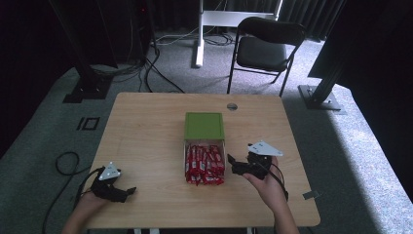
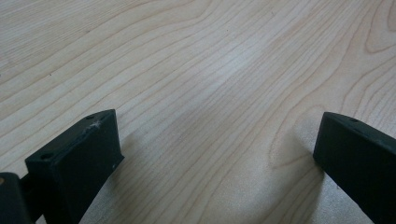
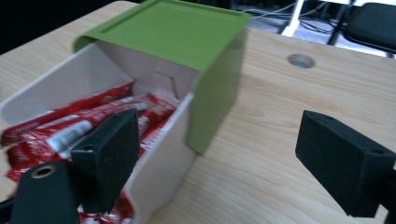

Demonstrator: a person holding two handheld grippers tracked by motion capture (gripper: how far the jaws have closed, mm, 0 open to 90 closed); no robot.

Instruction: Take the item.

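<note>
From the high view, we are looking down on a desk [image 1: 146, 126] with a box [image 1: 204, 163] at its middle. Its green lid [image 1: 204, 126] is sitting pushed to the box's far end, probably slid back to bare the red packets [image 1: 204, 165] packed inside. We are holding the right claw [image 1: 233, 162] just beside the box's right wall, jaws apart and pointing at the packets, which suggests we are lining up to reach in. The left claw [image 1: 127, 192] is resting well to the box's left near the desk's front edge, seemingly parked out of the way.

In the left gripper view, the left claw [image 2: 215, 154] is standing wide apart over bare wood, gripping nothing, with the box nowhere near it.

In the right gripper view, the right claw [image 3: 217, 158] is gaping open and empty. The box's white wall [image 3: 163, 154] is lying between its jaws, nearer the left one, and the packets [image 3: 70, 126] are sitting behind that jaw. The lid [image 3: 173, 30] is covering the box's far part. No jaw is touching a packet as far as we can tell.
</note>
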